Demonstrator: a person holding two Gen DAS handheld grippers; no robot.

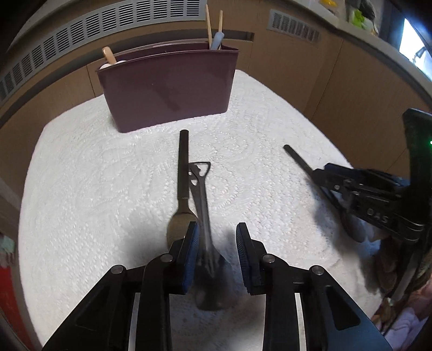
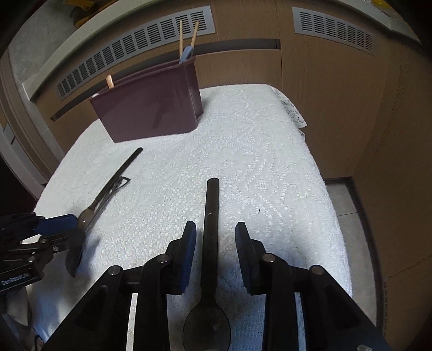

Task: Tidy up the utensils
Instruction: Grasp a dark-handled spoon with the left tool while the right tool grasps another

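Lying flat on the white cloth point(image 1: 94, 189) between the spread pads of the left hand-held gripper point(image 1: 217, 256): a metal fork point(image 1: 205, 216) with a cut-out handle, blurry, its left side right against the left pad point(image 1: 192, 253). Resting just beside it, partly under that pad, a spoon point(image 1: 182, 189) with a dark handle. Gripping nothing, jaws apart.

Lying between the pads of the right hand-held gripper point(image 2: 215, 256): a black spoon point(image 2: 210, 243), handle pointing away, bowl close to the camera. Jaws wide, clear gaps on both sides, not clenching.

Standing at the far end of the cloth: a purple holder point(image 1: 167, 86) with wooden sticks point(image 1: 208, 24) poking out. Leaving lots of bare cloth between the utensils and the holder. Dropping off on the right: the counter edge point(image 2: 324, 167).
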